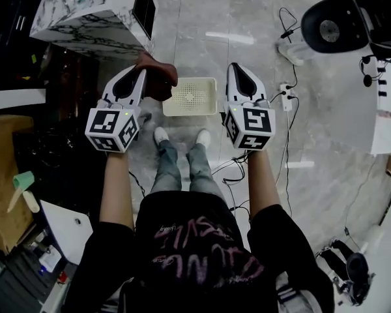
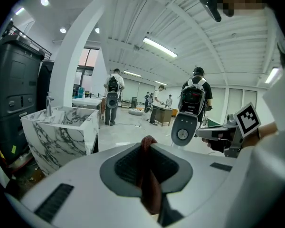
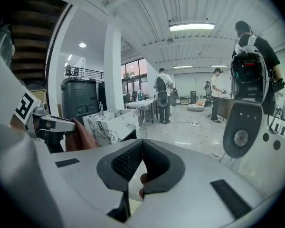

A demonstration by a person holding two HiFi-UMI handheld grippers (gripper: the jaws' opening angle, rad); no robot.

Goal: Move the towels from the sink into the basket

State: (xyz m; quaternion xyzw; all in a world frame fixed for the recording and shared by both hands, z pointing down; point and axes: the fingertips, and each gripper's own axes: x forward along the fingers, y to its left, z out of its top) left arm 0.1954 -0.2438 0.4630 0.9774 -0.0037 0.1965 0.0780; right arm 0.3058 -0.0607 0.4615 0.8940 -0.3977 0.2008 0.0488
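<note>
My left gripper is shut on a reddish-brown towel, held above the floor just left of the cream perforated basket. In the left gripper view the towel is pinched between the pads and sticks out past the tips. The marble sink stands behind and to the left, also seen as a marble block. My right gripper hovers just right of the basket; its tips meet and nothing is clearly held. The right gripper view also shows the towel.
The basket sits on the floor in front of the person's shoes. Cables and a power strip lie to the right, near a round-backed chair. A wooden table is at the left. Several people stand far off.
</note>
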